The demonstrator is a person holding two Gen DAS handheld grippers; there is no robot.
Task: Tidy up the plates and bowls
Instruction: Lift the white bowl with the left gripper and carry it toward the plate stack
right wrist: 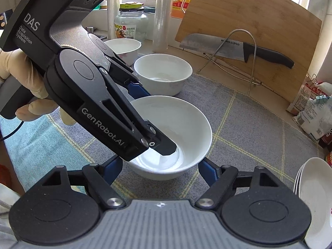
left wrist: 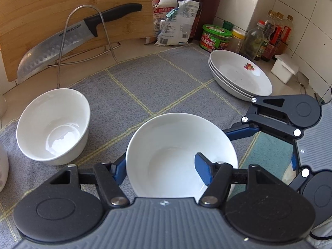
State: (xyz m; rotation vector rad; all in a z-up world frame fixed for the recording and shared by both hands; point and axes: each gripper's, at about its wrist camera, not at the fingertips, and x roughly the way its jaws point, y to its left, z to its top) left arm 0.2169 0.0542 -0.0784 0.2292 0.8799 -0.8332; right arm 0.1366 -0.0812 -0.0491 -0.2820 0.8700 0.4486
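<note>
A plain white bowl (left wrist: 176, 145) sits low over the grey checked cloth (left wrist: 166, 78). My left gripper (left wrist: 160, 162) is shut on its wall, one blue finger inside and the other outside. In the right wrist view the bowl (right wrist: 186, 120) lies between the blue fingers of my right gripper (right wrist: 161, 166), which clamps its lower sides. The left gripper (right wrist: 155, 120) reaches into it from the upper left, held by a gloved hand (right wrist: 12, 68). A second white bowl (left wrist: 53, 126) stands empty to the left. A stack of white plates (left wrist: 240, 74) lies at the far right.
A cutting board (left wrist: 72, 10) and a large knife (left wrist: 62, 43) lean in a wire rack (left wrist: 83, 35) at the back. Bags, bottles and jars (left wrist: 215, 37) crowd the far right corner. Another bowl (right wrist: 124, 48) and a glass jar (right wrist: 130, 25) stand behind the second bowl (right wrist: 162, 73).
</note>
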